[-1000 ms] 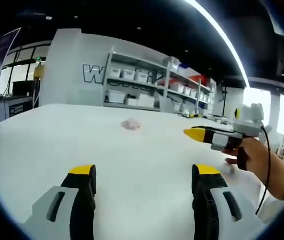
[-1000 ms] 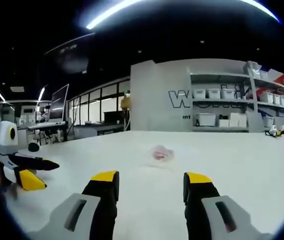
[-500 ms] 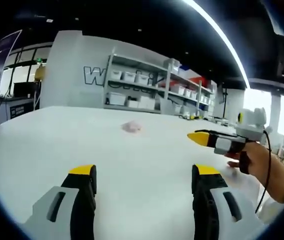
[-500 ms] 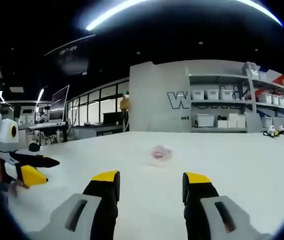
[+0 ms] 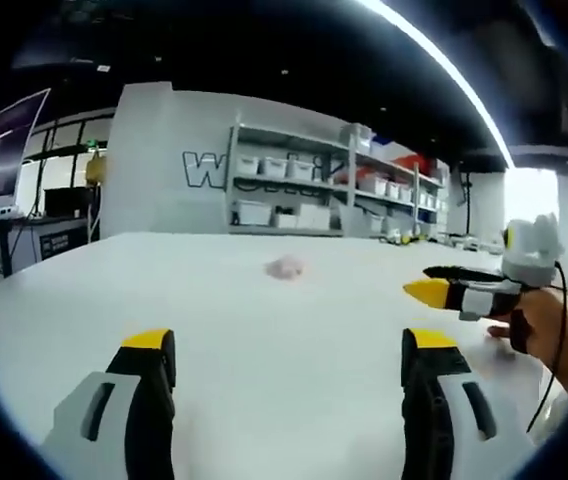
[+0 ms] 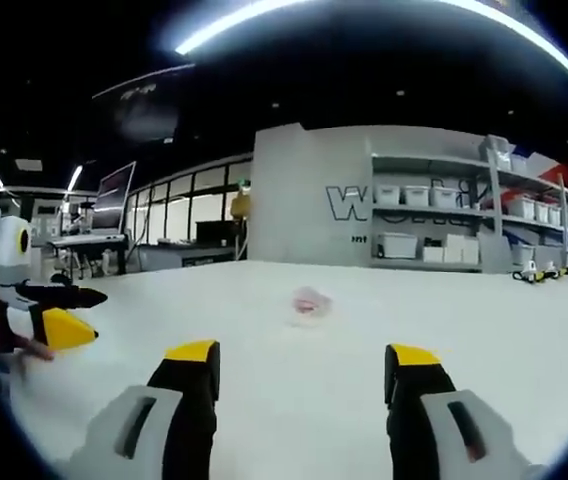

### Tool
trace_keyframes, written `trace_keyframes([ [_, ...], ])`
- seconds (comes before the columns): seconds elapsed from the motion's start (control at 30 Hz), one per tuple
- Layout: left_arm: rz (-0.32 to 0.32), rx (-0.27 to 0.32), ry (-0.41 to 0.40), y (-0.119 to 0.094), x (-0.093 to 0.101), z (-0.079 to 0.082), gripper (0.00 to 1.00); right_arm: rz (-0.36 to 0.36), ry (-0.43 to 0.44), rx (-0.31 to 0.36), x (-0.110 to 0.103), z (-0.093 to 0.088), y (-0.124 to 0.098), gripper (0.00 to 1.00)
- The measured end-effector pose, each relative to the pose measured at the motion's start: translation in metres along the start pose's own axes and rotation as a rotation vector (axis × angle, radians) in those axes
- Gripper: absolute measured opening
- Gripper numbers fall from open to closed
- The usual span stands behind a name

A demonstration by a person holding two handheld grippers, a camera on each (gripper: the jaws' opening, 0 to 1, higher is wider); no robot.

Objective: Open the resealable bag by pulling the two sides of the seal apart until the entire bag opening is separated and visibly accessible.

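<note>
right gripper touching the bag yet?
Apart. In the right gripper view, bare table lies between the open right gripper and the bag.

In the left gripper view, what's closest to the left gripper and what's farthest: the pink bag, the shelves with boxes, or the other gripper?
1. Right gripper, off to the right, nearest.
2. Pink bag, mid-table, straight ahead.
3. Shelves with boxes, beyond the table, farthest.

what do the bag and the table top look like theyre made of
The bag looks like thin clear plastic film, crumpled, with something pink showing through; it is far off and blurred, so that is a guess. The table top looks like a smooth white matte surface, perhaps laminate or painted board: even white, no grain, no sharp reflections.
</note>
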State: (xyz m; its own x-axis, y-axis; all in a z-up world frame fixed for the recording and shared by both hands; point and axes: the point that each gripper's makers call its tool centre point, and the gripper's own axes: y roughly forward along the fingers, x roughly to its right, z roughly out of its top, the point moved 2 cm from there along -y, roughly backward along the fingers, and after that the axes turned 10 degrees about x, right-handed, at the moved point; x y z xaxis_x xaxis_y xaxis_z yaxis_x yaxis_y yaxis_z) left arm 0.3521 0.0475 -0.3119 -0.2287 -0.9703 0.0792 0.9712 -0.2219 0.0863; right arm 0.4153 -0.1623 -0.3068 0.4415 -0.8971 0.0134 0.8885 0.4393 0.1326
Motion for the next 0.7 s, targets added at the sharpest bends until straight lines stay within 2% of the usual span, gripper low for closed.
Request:
trace_keyframes([
  [0.1, 0.025, 0.001, 0.012, 0.0, -0.004, 0.0, 1.0, -0.046, 0.017, -0.006, 0.006, -0.002, 0.0, 1.0],
  [0.17, 0.059, 0.0, 0.036, -0.001, -0.01, 0.001, 1.0, -0.061, 0.009, -0.004, 0.009, -0.001, -0.001, 0.99],
  [0.23, 0.081, 0.023, 0.049, -0.001, -0.014, 0.005, 1.0, -0.068, 0.015, -0.007, 0.01, -0.002, -0.001, 1.0],
  [0.3, 0.084, 0.03, 0.048, -0.002, -0.016, 0.008, 1.0, -0.064, 0.022, -0.018, 0.01, -0.003, -0.001, 1.0],
  [0.47, 0.082, 0.003, 0.049, -0.001, -0.013, 0.003, 1.0, -0.05, 0.004, -0.023, 0.007, 0.0, 0.0, 1.0],
  [0.7, 0.069, -0.025, 0.052, -0.001, -0.009, -0.001, 1.0, -0.061, -0.002, -0.052, 0.01, -0.005, -0.001, 1.0],
])
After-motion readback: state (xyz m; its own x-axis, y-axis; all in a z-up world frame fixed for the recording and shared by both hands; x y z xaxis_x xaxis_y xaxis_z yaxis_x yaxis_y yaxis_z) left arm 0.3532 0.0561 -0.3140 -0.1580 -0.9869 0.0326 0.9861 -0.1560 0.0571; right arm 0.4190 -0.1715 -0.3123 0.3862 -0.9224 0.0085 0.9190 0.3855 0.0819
